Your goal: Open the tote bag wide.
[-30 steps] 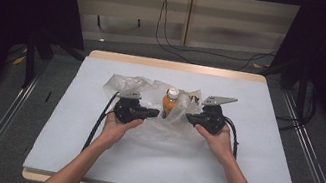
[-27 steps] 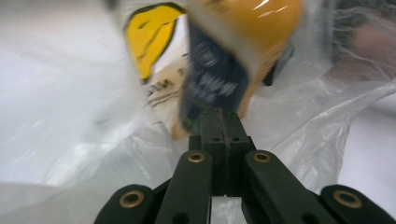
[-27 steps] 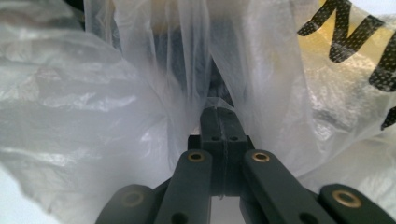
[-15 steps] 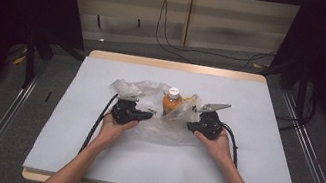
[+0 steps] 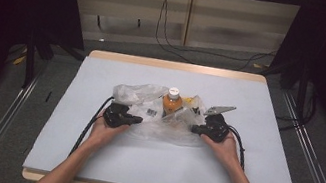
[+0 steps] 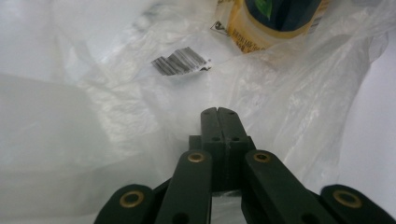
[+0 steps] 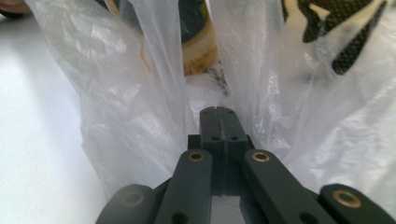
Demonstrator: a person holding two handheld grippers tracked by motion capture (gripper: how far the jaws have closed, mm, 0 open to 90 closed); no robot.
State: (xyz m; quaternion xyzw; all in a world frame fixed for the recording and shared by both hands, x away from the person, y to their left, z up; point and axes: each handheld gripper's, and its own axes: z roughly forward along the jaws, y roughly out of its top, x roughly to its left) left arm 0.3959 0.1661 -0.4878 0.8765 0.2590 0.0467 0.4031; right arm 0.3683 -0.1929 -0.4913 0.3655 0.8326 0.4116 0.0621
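Orange bottle (image 5: 171, 104) stands in the clear plastic bag (image 5: 165, 127) between both tongs; left tongs (image 5: 138, 119) and right tongs (image 5: 195, 127) each clamp shut on bag film.

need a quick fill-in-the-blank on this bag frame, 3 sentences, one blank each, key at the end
1. The orange bottle has a ____ cap.
2. The jaws of the left hand-held gripper stand ____ on the clear crinkled plastic bag.
3. The bottle stands ____ the bag, between the left one and the right hand-held gripper.

Missing words: white; shut; inside
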